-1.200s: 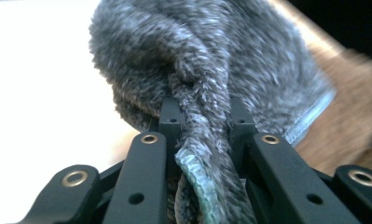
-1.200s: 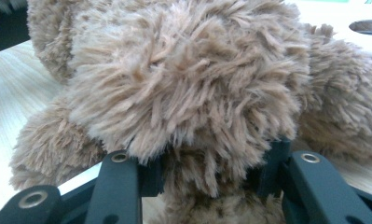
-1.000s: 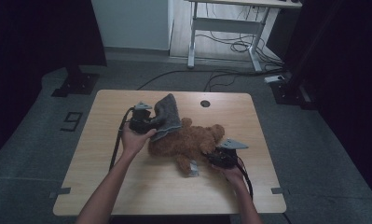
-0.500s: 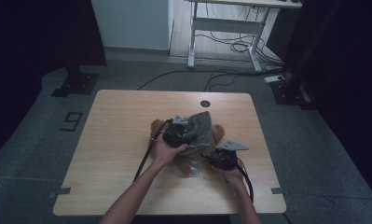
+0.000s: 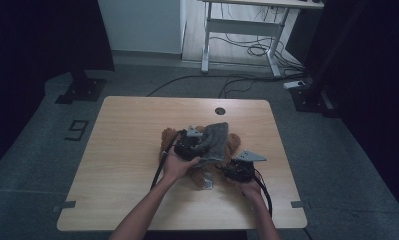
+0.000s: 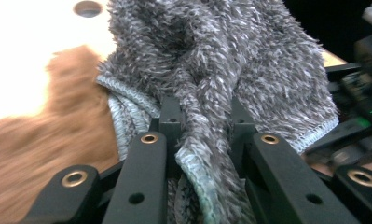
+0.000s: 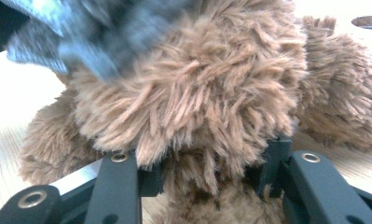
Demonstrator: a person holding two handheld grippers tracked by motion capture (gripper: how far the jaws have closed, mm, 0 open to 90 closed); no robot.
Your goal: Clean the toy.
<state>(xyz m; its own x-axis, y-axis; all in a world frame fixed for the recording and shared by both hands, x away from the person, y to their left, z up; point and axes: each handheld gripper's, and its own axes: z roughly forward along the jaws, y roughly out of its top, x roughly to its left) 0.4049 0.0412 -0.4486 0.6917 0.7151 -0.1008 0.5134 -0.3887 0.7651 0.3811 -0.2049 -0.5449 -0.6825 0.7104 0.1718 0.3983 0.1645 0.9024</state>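
Left gripper point(image 5: 203, 145) is pinching a grey fuzzy cloth point(image 6: 230, 70), holding it over a brown teddy bear point(image 7: 188, 93) lying mid-table point(image 5: 127, 150); right gripper point(image 5: 232, 170) is clamping the bear's plush.

A light wooden table point(image 5: 127, 165) with a round hole point(image 5: 220, 111) near its far edge stands on grey floor, where a white-framed desk point(image 5: 239, 30) rises beyond over loose black cables point(image 5: 247, 50) (more trail across the floor), with dark stand bases point(image 5: 82, 90) at the left.

Dim high view, blurry close-ups
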